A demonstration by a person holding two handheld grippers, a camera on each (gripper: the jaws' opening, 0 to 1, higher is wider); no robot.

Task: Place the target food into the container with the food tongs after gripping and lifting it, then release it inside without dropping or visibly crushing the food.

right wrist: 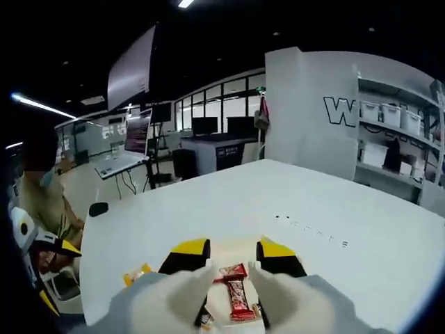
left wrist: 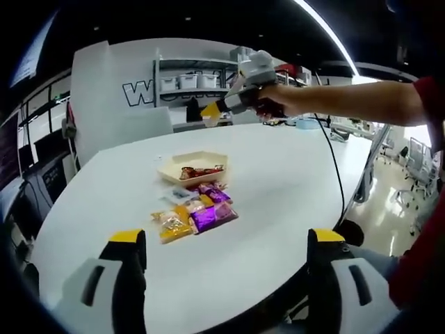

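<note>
While the right gripper hovers over the tray — jaws narrow, empty | red bar low-centre, long axis along jaws | left gripper wide, farther

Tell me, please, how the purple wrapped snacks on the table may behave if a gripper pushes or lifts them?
The purple snacks look like small foil-wrapped pieces, so probably light. On the smooth white table they would likely slide rather than roll. The shiny wrapper may crinkle and slip between jaws; they touch the yellow packets, so a push may shift those too.
</note>
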